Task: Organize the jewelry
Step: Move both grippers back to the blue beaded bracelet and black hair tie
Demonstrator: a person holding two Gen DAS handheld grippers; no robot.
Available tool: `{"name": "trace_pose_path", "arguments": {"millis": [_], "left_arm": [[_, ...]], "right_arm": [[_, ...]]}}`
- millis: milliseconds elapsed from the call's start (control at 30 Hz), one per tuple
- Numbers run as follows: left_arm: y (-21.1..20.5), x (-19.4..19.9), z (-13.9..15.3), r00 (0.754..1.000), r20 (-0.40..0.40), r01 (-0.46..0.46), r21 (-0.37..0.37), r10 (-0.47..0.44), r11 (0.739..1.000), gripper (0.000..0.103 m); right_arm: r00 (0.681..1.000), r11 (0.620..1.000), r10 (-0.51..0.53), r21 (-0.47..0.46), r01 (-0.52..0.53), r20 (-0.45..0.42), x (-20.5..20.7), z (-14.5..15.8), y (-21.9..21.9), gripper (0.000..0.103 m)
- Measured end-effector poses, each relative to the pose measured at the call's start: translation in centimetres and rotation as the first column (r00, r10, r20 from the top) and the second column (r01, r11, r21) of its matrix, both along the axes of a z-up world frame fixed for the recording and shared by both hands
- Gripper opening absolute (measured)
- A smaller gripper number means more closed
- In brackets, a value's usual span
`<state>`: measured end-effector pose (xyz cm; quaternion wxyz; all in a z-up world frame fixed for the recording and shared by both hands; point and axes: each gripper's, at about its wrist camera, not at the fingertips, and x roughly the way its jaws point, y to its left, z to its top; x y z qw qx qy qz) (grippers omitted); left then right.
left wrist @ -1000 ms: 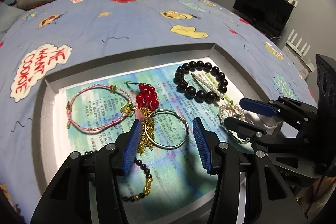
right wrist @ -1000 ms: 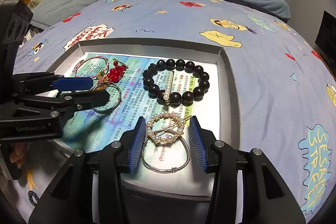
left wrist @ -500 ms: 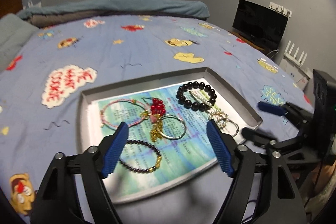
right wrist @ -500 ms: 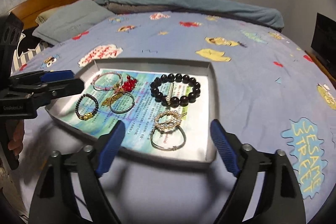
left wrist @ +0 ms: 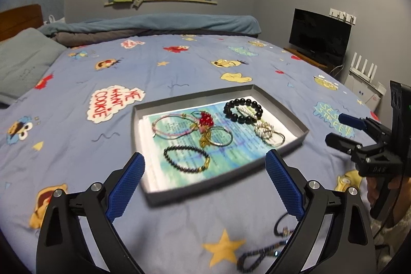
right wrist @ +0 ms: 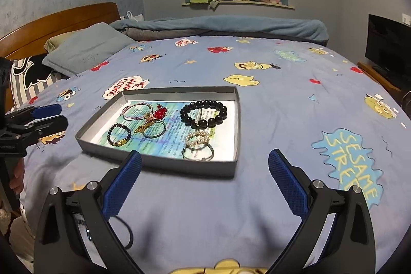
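Across most of both views: bed point(right wrist: 269, 99) with cartoon-print blue sheet, serving as the work surface.

At frame centre: shallow grey tray point(right wrist: 159, 159) lying flat on the sheet, lined with a printed paper, low walls keeping loose pieces from sliding off into the fabric.

Inside the tray, each piece laid flat in its own patch, mostly apart, probably so as to stay untangled:
- black bead bracelet point(right wrist: 204, 113) at upper right of the liner, a pale bar lying across its middle.
- pearl cluster point(right wrist: 197, 140) resting on a silver bangle point(right wrist: 198, 154), lower right.
- pink cord bracelet point(left wrist: 172, 127), upper left.
- second silver ring point(left wrist: 221, 136) at centre, touching a gold tassel point(left wrist: 205, 140) and red beads point(left wrist: 206, 118).
- small dark bead bracelet point(left wrist: 186, 158) with gold charm, lower left.

Outside the tray, at the bottom right of the left view: a dark cord point(left wrist: 259, 253) loose on the sheet, blurred, kind unclear; likely one item not yet sorted. Otherwise looks near finished.

Left gripper point(left wrist: 205, 186): low in its own frame, short of the tray's near wall, jaws spread wide and opening further, nothing between the pads, touching nothing.

Right gripper point(right wrist: 205, 182): likewise short of the near wall, jaws wide and widening, empty, clear of the sheet as far as can be told.
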<state>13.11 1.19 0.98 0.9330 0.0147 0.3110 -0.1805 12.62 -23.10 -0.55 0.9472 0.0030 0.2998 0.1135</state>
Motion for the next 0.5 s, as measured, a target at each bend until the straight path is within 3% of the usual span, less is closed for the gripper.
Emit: {"name": "trace_pose_path", "arguments": {"millis": [300,500], "left_arm": [[1.5,-3.6,-0.5,1.0,0.018,-0.016,0.047,0.015,0.999,0.095],[1.6,-5.4,-3.1,1.0,-0.009,-0.019,0.042,0.02,0.999,0.095]], "right_arm": [[0.999,0.999,-0.041,-0.023,0.042,0.027,-3.7,-0.3,-0.4,0.097],[0.998,0.997,-0.061,-0.042,0.063,0.03,-5.4,-1.6,-0.1,0.097]]}}
